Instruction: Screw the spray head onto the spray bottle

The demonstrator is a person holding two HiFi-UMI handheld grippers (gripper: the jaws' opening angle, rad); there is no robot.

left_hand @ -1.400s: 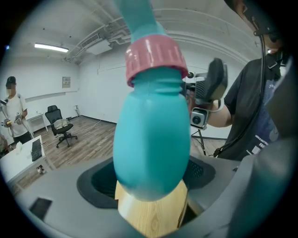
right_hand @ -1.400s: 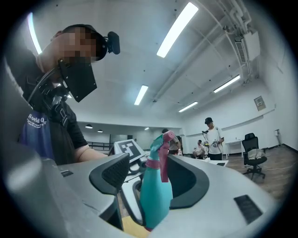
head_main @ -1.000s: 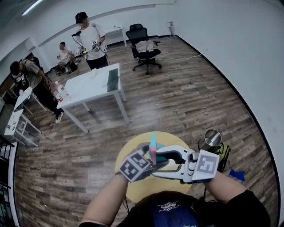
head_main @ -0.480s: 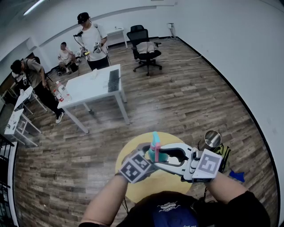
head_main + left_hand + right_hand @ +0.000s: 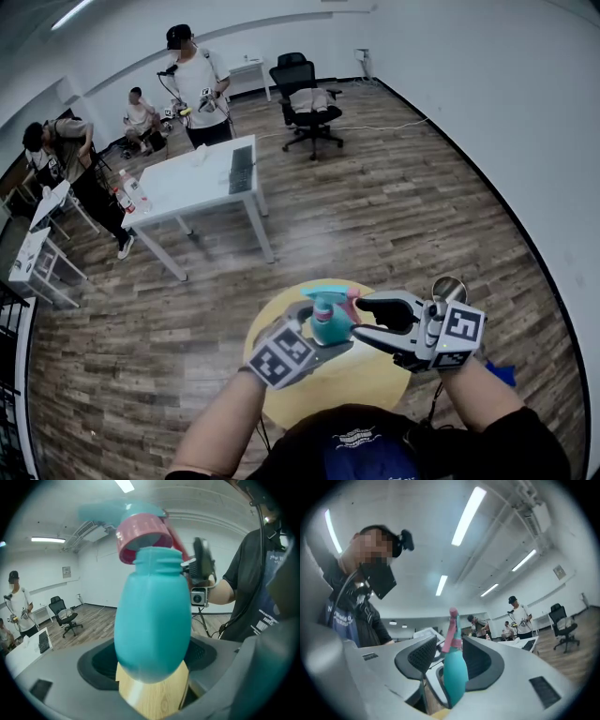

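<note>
The spray bottle (image 5: 152, 620) is being clamped by the left gripper (image 5: 328, 337). Nothing is being held by the right gripper (image 5: 364, 319): its jaws, half-open, have just been closing, with the bottle just beyond their tips.

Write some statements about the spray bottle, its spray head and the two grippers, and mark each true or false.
1. The left gripper holds the teal spray bottle by its body. True.
2. The spray head has its pink collar seated level and tight on the neck. False: the collar sits tilted, with the neck's threads showing below it.
3. The right gripper clamps the spray head. False: its jaws have just been closing but stand apart. The bottle shows through the gap, and they press on nothing.
4. A round yellow table lies below both grippers. True.
</note>
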